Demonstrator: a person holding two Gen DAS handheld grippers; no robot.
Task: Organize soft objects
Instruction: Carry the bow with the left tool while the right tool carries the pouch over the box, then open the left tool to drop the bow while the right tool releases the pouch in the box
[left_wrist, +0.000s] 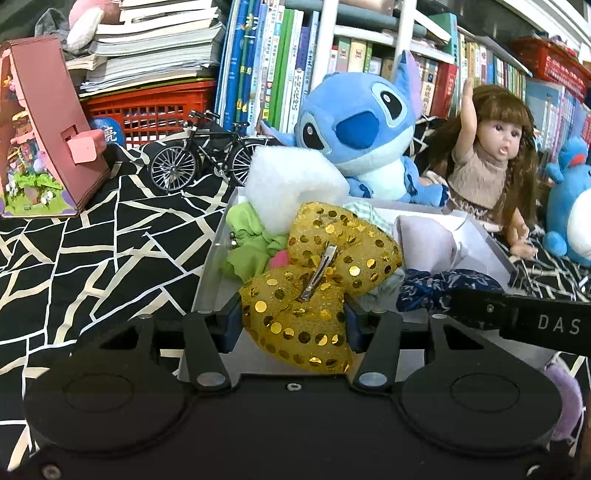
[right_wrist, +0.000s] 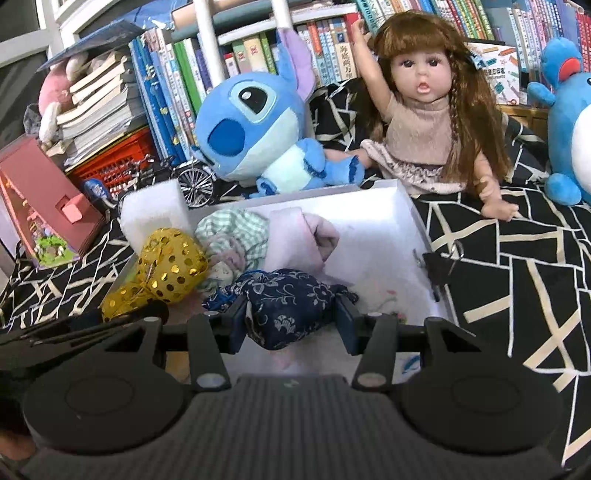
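While the left tongs (left_wrist: 293, 325) are clamped on the gold sequin bow (left_wrist: 317, 280), both blue pads press into its lower lobe, and its metal hair clip (left_wrist: 319, 271) faces up. The bow hangs over the near left part of the white box (right_wrist: 413, 218), which rests on a black cloth with white lines (left_wrist: 92, 258).

The right tongs (right_wrist: 295, 321) are clamped on the navy floral fabric piece (right_wrist: 291, 299), with 1 pad against each side of it. This piece sits over the near middle of the box, just beside the bow.

Contents of the box:
- a green scrunchie (left_wrist: 247, 240) at the left wall, touching the bow;
- a white foam block (left_wrist: 288, 184) at the far left corner;
- a green checked cloth (right_wrist: 236, 229) near the middle;
- a pale pink cloth (right_wrist: 303, 236) beside the checked cloth.

A black binder clip (right_wrist: 439, 269) grips the right wall of the box.

Behind the box sit a blue plush toy (right_wrist: 258, 129) and a long-haired doll (right_wrist: 424, 122) with 1 arm raised. A model bicycle (left_wrist: 207, 151) stands left of the plush toy, in front of a red basket (left_wrist: 155, 110) and rows of books (left_wrist: 266, 66).
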